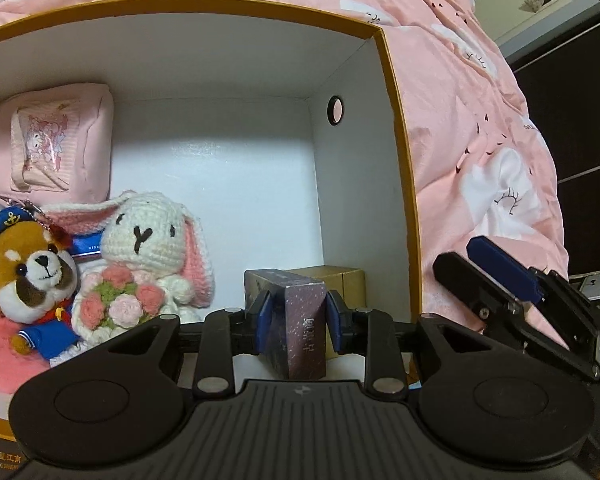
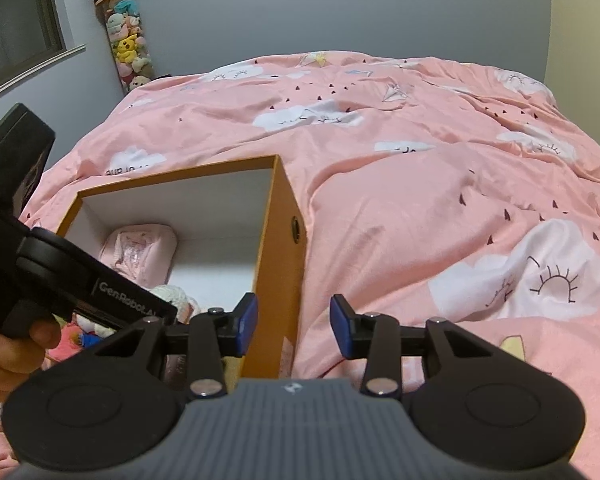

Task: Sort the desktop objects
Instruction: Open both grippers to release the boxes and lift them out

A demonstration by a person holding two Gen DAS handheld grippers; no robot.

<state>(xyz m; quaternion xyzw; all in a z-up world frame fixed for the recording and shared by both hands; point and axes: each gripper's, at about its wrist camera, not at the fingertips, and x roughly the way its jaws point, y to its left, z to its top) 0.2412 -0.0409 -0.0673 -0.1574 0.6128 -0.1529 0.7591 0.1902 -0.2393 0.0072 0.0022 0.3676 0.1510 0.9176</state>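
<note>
A big orange-rimmed cardboard box [image 1: 400, 184] with white inner walls sits on a bed covered by a pink quilt [image 2: 420, 184] printed with clouds. The box looks light and fairly stiff, though its open walls would probably flex if squeezed; it is best steadied by its rim.

Inside it, a pink pouch [image 1: 48, 144] lies at the back left, soft and easy to pinch anywhere. In front of it sit a crocheted rabbit [image 1: 152, 240] holding knitted flowers and a plush dog [image 1: 32, 276] in a sailor cap, touching one another. Both are squashy and light, unlikely to be harmed by a drop, and a grip on the body would hold better than one on an ear.

The task's thing in hand is a small dark speckled carton [image 1: 300, 320], standing upright near the box's front right corner, just in front of a tan carton [image 1: 340, 274]. It looks rigid and smooth-sided, so it may slip unless taken across its flat faces. The left gripper [image 1: 298, 320] straddles it, blue pads beside its two sides with a sliver of gap showing, so the hold appears slack rather than tight.

The right gripper [image 2: 294, 326] hangs over the box's right wall, jaws partly apart and holding nothing.

A grey wall, a window and a hanging column of plush toys [image 2: 126, 36] close the room.
</note>
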